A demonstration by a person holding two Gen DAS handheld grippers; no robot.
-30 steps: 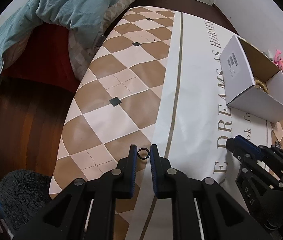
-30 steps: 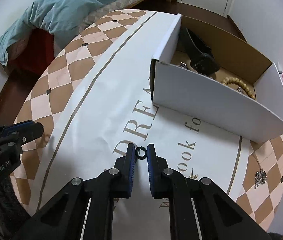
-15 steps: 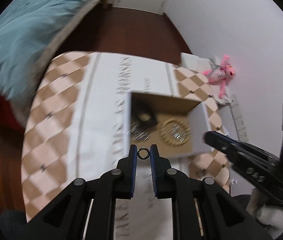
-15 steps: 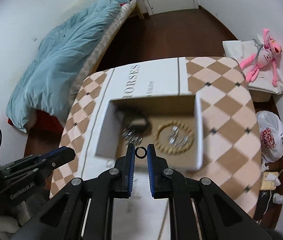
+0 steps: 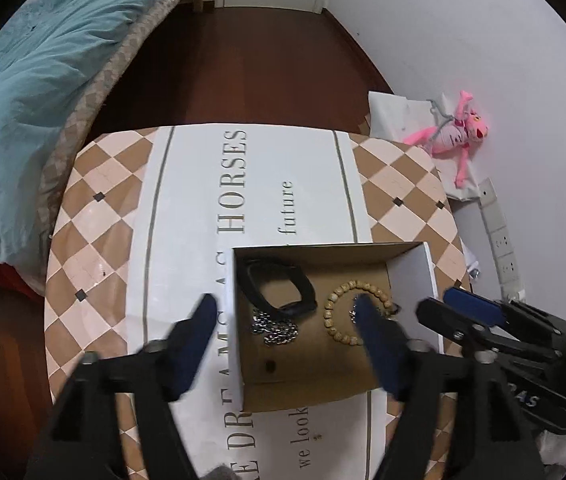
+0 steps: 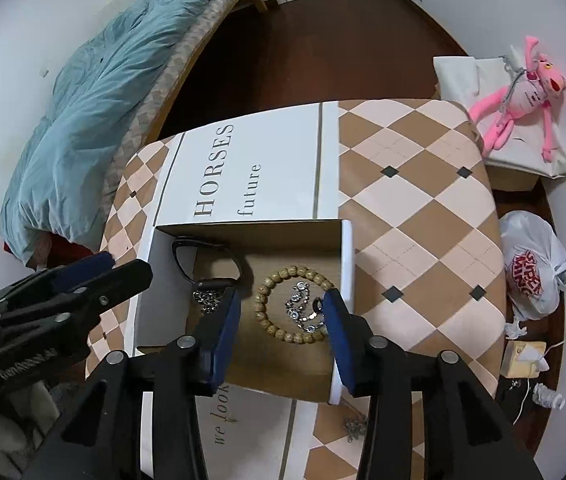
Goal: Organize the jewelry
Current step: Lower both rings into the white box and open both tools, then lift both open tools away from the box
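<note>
An open cardboard box (image 5: 415, 276) (image 6: 345, 256) sits on the patterned table. Inside lie a black band (image 5: 279, 286) (image 6: 203, 256), a wooden bead bracelet (image 5: 333, 316) (image 6: 271, 304), a silver chain (image 5: 277, 326) (image 6: 203, 300) and a crystal piece (image 6: 301, 308). A small dark ring (image 5: 269, 366) lies on the box floor, another (image 6: 317, 305) by the crystal piece. My left gripper (image 5: 287, 344) hangs open and empty over the box. My right gripper (image 6: 281, 328) is open and empty over the bracelet; it also shows in the left wrist view (image 5: 451, 308).
A silver pendant necklace (image 6: 357, 426) lies on the table (image 6: 423, 240) in front of the box. A bed with a teal duvet (image 5: 23, 80) stands left. A pink plush toy (image 6: 523, 92) and a white plastic bag (image 6: 535, 268) lie on the right, off the table.
Both grippers were shut on small dark rings; both have now opened over the box and the rings are gone from between the fingers. Both views rose above the box.
</note>
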